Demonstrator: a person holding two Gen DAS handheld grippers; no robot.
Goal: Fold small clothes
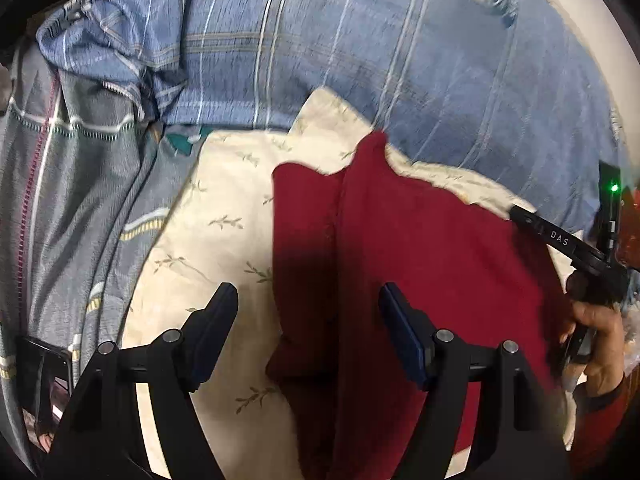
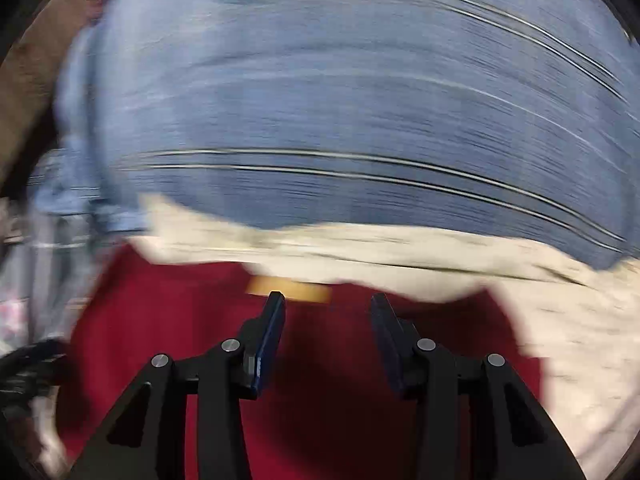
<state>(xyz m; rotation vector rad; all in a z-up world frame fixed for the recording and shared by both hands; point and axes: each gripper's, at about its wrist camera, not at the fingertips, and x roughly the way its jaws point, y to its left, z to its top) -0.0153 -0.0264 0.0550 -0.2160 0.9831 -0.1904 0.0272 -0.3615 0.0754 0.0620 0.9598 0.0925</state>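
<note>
**Red garment laid on a cream cloth, both grippers open above it**

A dark red garment (image 1: 420,264) lies spread on a cream cloth printed with small leafy sprigs (image 1: 224,240), which in turn covers part of a bed dressed in blue striped bedding (image 1: 360,48). The garment sits toward the right side of the cream cloth, and the cloth's left part is bare. A long crease runs down the red fabric, with a narrower panel lying to the left of it and a broader one to the right. A pointed bit of the garment reaches toward the cloth's far edge, close to where the blue bedding begins. At the bed's left side a grey patterned quilt (image 1: 72,184) is bunched against the blue cover.

The left gripper (image 1: 308,312) hovers over the garment's near part with its jaws spread wide and nothing between them; the crease lies in the gap between the fingers.

In the left wrist view the right gripper (image 1: 560,236) shows at the garment's right edge, held in the person's hand (image 1: 596,336), with a green light glowing on its body. Its own camera is heavily motion-blurred, yet the right gripper (image 2: 326,308) can be seen with jaws apart and empty, poised above the red fabric near its far edge. A small tan label (image 2: 292,288) sits on the garment just beyond the fingertips, beside the border with the cream cloth.
</note>
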